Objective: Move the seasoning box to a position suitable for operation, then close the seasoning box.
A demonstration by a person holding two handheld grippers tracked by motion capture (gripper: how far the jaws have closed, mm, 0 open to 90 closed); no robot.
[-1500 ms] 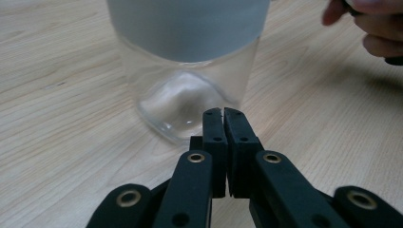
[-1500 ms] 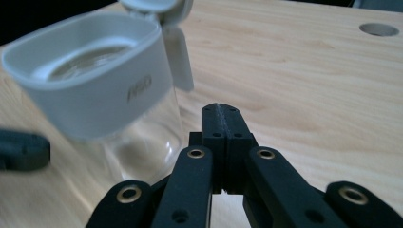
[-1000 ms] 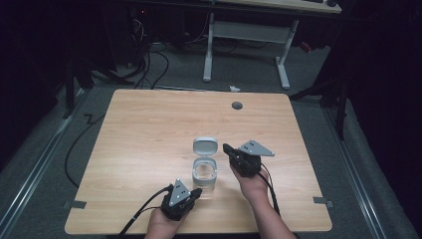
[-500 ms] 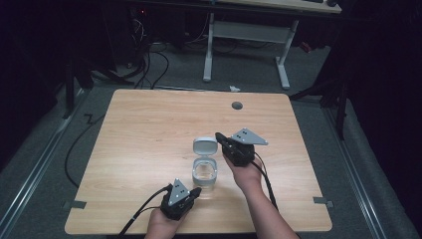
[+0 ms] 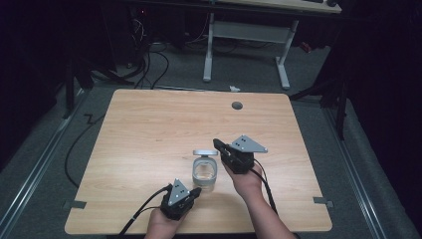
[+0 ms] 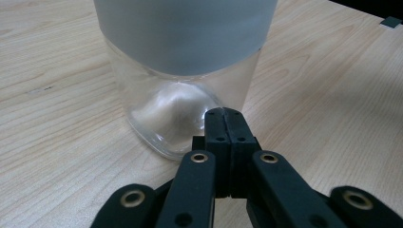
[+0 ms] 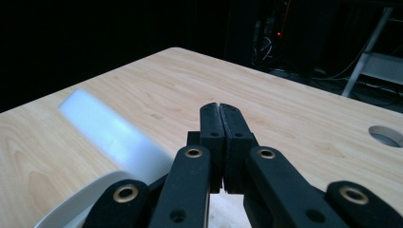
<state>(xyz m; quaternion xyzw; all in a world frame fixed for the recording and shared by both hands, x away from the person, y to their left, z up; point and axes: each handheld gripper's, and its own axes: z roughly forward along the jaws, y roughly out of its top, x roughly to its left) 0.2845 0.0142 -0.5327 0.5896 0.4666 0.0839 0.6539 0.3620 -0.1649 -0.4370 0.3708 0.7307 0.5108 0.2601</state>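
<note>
Black left gripper (image 6: 223, 114), jaws together, touches glass jar (image 6: 180, 85).

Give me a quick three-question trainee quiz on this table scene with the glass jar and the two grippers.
1. True or false: the left gripper has its jaws spread wide around the glass jar.
2. The white lid is: A) beside the jar on its far side, B) in the right gripper's jaws, C) on the floor.
3. Fill in: the round hole sits near the table's ____ edge.

Key: 1 false, they are shut; 2 A; 3 far.
</note>
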